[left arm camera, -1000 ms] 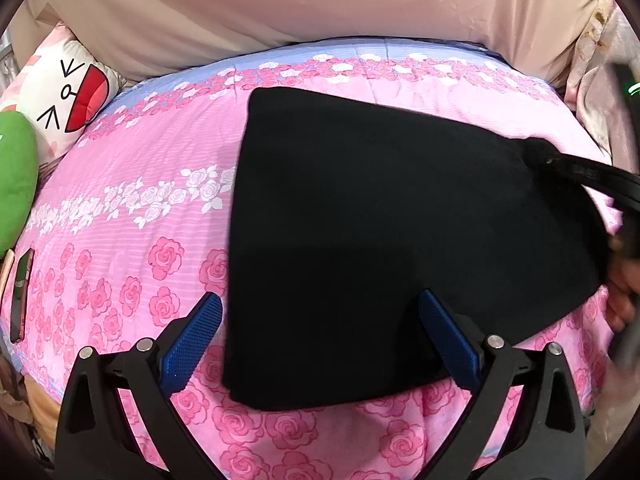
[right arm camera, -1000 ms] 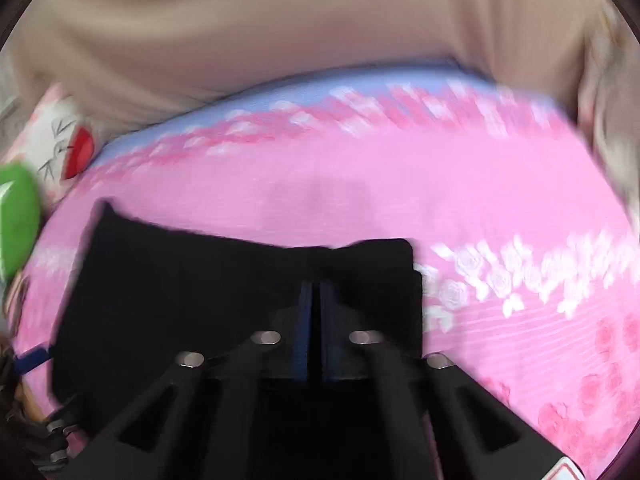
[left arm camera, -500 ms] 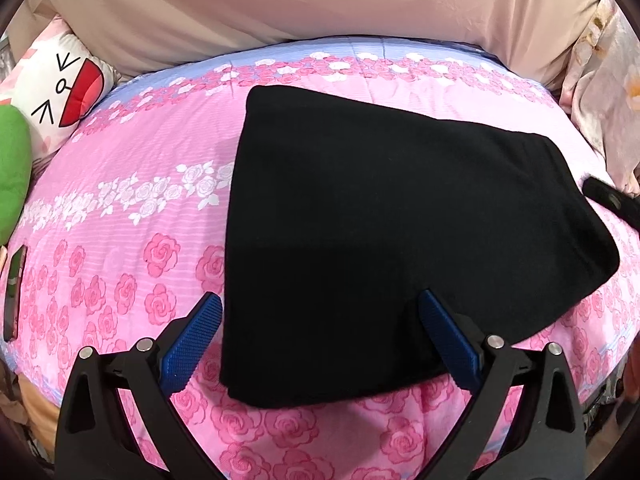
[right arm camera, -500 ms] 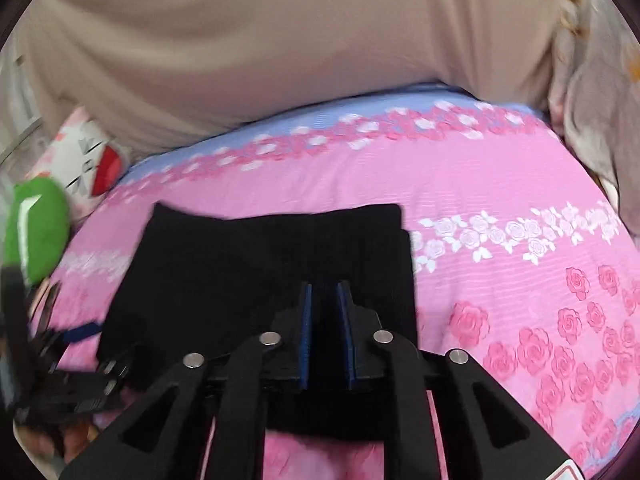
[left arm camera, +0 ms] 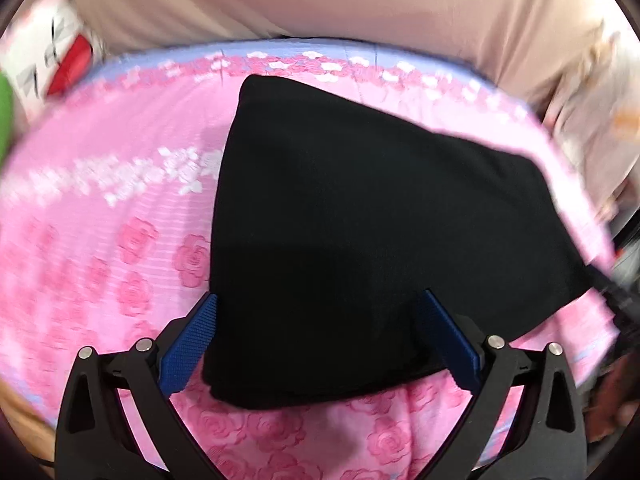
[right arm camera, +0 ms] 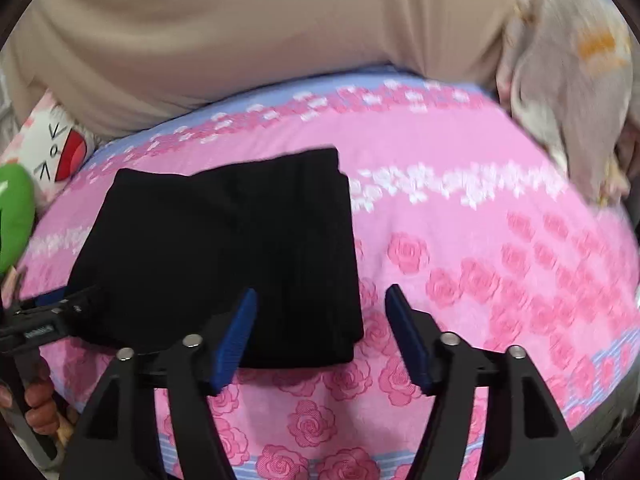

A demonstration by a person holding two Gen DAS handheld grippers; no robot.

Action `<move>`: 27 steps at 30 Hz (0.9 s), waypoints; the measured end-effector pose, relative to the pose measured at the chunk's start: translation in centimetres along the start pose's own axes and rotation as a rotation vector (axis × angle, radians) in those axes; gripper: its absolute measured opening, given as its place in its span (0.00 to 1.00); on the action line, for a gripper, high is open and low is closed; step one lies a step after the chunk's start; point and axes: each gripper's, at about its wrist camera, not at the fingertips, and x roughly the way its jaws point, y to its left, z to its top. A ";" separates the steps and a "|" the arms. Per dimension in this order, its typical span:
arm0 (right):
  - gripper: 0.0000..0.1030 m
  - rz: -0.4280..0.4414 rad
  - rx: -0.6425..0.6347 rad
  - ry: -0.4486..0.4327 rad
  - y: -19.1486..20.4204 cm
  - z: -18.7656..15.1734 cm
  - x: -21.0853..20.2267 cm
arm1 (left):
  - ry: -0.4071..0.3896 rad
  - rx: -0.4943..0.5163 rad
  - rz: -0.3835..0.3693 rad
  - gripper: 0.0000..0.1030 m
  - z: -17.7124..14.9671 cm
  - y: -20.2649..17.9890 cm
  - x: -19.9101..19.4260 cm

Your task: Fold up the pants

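Observation:
The black pants (left arm camera: 360, 216) lie folded into a flat block on the pink rose-print bedspread (left arm camera: 132, 208). They also show in the right wrist view (right arm camera: 224, 256). My left gripper (left arm camera: 320, 336) is open and empty, hovering over the near edge of the pants. My right gripper (right arm camera: 320, 332) is open and empty, above the near right corner of the pants. The left gripper also shows at the left edge of the right wrist view (right arm camera: 52, 316), by the pants' left end.
A beige cloth (right arm camera: 260, 28) hangs behind the bed. A white cartoon pillow (right arm camera: 56, 144) and a green cushion (right arm camera: 14, 216) lie at the far left. Pale patterned fabric (right arm camera: 572, 72) hangs at the right. The bed's front edge (right arm camera: 360, 460) is just below my grippers.
My right gripper has let go of the pants, opened and pulled back toward the bed's front edge. The left gripper stayed open and shifted slightly. The pants lie still.

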 end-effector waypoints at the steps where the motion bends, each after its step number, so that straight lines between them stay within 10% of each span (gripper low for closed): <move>1: 0.65 0.022 0.040 0.023 -0.7 -0.1 0.7 | 0.001 -0.033 -0.025 0.95 0.2 0.7 0.2; 5: 0.65 0.207 0.206 0.099 -2.8 -0.9 3.4 | 0.050 -0.125 -0.131 0.93 0.8 3.2 2.4; 8: 0.68 0.267 0.255 0.088 -3.1 -0.8 4.3 | 0.040 -0.074 -0.152 0.66 1.2 2.5 2.4; 11: 0.35 0.292 0.223 0.078 -1.8 -0.2 3.7 | 0.040 -0.067 -0.174 0.37 1.4 2.3 1.3; 14: 0.32 0.342 0.176 0.055 0.0 0.3 0.4 | 0.001 -0.060 -0.190 0.19 1.9 3.1 -2.2; 19: 0.38 0.385 0.133 0.096 0.9 -2.0 -2.5 | 0.062 -0.011 -0.161 0.24 0.2 4.2 -4.8; 22: 0.59 0.175 0.072 0.161 0.6 -4.3 -0.5 | 0.084 0.018 -0.055 0.51 -1.8 4.2 -3.4; 27: 0.66 0.156 0.062 -0.015 1.0 -2.2 -4.4 | -0.040 0.063 0.063 0.85 -1.7 2.7 -6.1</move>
